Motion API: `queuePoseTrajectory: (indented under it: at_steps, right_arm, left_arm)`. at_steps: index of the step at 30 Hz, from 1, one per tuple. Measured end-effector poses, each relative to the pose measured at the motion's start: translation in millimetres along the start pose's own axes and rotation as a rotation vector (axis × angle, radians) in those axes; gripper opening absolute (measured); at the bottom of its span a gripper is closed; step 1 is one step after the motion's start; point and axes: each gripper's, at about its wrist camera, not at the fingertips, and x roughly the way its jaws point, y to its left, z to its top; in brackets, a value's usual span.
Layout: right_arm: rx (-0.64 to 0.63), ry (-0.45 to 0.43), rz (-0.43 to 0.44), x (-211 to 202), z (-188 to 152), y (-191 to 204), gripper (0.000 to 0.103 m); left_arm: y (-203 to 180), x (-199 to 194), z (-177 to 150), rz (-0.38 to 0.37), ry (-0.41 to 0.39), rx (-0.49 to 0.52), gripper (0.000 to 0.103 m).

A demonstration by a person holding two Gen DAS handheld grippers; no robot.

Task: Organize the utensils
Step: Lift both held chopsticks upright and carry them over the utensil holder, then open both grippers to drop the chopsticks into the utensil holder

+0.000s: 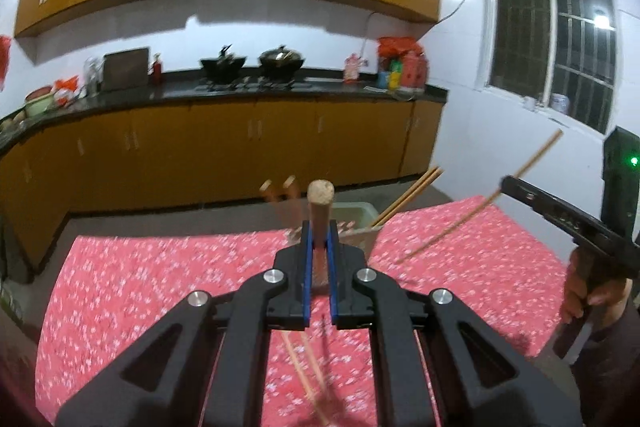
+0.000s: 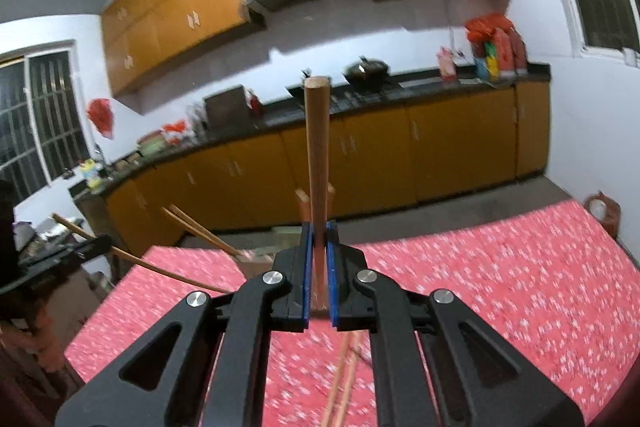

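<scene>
My left gripper (image 1: 319, 227) is shut on a wooden chopstick (image 1: 320, 203) that points straight ahead, above the red floral table (image 1: 160, 287). My right gripper (image 2: 319, 227) is shut on another wooden chopstick (image 2: 317, 147), held up above the table. In the left wrist view the right gripper (image 1: 505, 183) shows at the right edge with its chopstick (image 1: 480, 203) slanting through it. A pale utensil holder (image 1: 356, 217) stands at the table's far edge with two chopsticks (image 1: 412, 193) leaning in it. More chopsticks (image 1: 304, 371) lie blurred on the cloth below my left gripper.
A kitchen counter (image 1: 240, 93) with two woks, bottles and bags runs along the back wall, orange cabinets above and below. A window (image 1: 552, 39) is on the right. A red object (image 2: 600, 211) sits at the table's far right corner. The left gripper (image 2: 92, 245) shows at the left.
</scene>
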Motion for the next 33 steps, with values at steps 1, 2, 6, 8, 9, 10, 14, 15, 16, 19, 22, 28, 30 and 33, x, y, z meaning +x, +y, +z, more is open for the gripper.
queuePoseTrajectory:
  at_steps: [1,2,6,8,9,10,14,15,16,19,22,28,30,33]
  right_arm:
    - [-0.006,-0.015,0.010,0.3,5.8,4.3,0.007]
    - [-0.012,-0.029,0.014,1.5,11.2,8.2,0.007]
    - [-0.029,-0.073,0.014,9.1,25.3,17.2,0.007]
    - [-0.037,-0.082,0.011,16.3,29.3,20.3,0.007]
    - [-0.041,-0.084,0.004,20.9,29.7,21.6,0.007]
    - [-0.050,-0.083,-0.005,27.9,30.3,23.3,0.007]
    - [-0.063,-0.051,-0.027,49.4,24.4,24.9,0.007]
    - [-0.060,-0.039,-0.031,55.9,21.9,24.2,0.007]
    - [-0.058,-0.029,-0.035,60.7,19.9,23.3,0.007]
    - [-0.045,0.005,-0.038,74.5,13.5,19.6,0.007]
    - [-0.039,0.029,-0.039,82.6,10.2,17.7,0.007]
    - [-0.031,0.066,-0.030,95.3,3.3,19.0,0.007]
    - [-0.039,0.074,-0.028,97.7,3.9,22.1,0.008]
    - [-0.030,0.098,-0.022,103.5,5.1,23.5,0.008]
  left_arm:
    - [-2.8,-0.6,4.9,-0.001,-0.011,0.007,0.008]
    - [-6.9,-1.0,11.5,-0.001,-0.027,0.016,0.008]
    - [-13.8,5.0,33.2,0.006,-0.059,0.020,0.008]
    - [-15.2,12.9,44.8,0.026,-0.073,0.017,0.008]
    - [-14.4,16.0,48.5,0.034,-0.077,0.016,0.008]
    - [-13.6,21.2,53.6,0.048,-0.084,0.006,0.008]
    - [-7.7,35.9,61.8,0.076,-0.096,-0.020,0.008]
    - [-6.1,40.1,62.2,0.077,-0.096,-0.027,0.008]
    - [-4.6,45.3,61.1,0.084,-0.095,-0.028,0.008]
    - [-2.2,59.1,55.9,0.090,-0.073,-0.029,0.008]
    - [-2.5,71.4,49.9,0.085,-0.044,-0.028,0.008]
    - [0.9,93.2,38.1,0.074,0.002,-0.039,0.008]
    - [0.6,100.8,33.7,0.070,0.017,-0.040,0.008]
    - [3.2,109.3,30.0,0.065,0.033,-0.059,0.008]
